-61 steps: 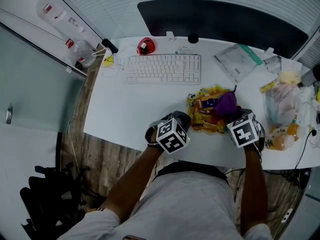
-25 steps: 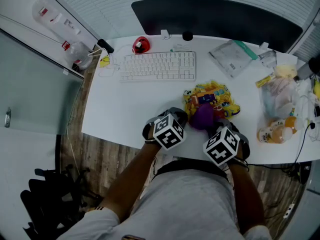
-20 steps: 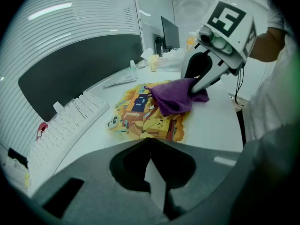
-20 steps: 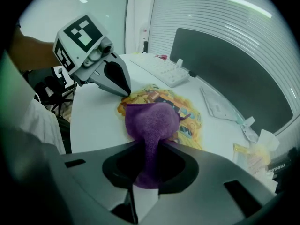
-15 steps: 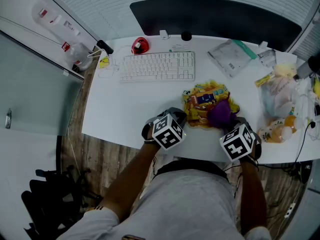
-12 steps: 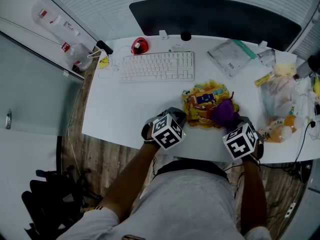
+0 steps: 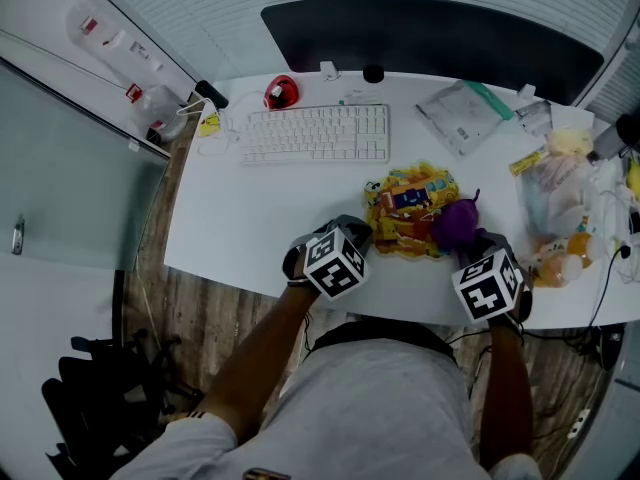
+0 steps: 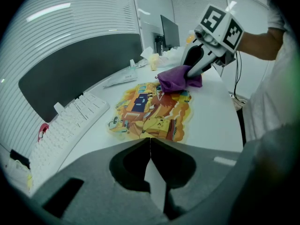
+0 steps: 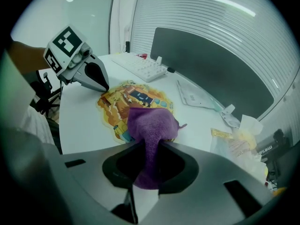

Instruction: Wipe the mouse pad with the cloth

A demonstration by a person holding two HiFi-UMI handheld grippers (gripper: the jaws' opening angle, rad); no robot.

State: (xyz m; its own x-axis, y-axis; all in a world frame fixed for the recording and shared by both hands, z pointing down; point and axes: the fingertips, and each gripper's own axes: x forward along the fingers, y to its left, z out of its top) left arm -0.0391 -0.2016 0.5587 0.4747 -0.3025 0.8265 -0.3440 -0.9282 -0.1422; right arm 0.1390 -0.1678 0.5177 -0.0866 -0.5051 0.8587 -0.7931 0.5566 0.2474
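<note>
A yellow and orange cartoon-print mouse pad (image 7: 408, 210) (image 8: 150, 109) (image 9: 124, 103) lies on the white desk (image 7: 255, 208) in front of the keyboard. My right gripper (image 7: 468, 243) (image 9: 149, 146) is shut on a purple cloth (image 7: 455, 222) (image 9: 151, 128) (image 8: 178, 78), which rests on the pad's right edge. My left gripper (image 7: 360, 243) (image 8: 150, 142) is shut with nothing in it, its tips at the pad's near left edge.
A white keyboard (image 7: 315, 133) lies behind the pad, with a red object (image 7: 280, 91) at its far left. Plastic bags and packets (image 7: 560, 193) crowd the desk's right side. A dark screen panel (image 7: 430, 33) stands along the back edge.
The right gripper swept the purple cloth from the pad's near left side across to its right edge. The left gripper stayed put at the pad's near left edge.
</note>
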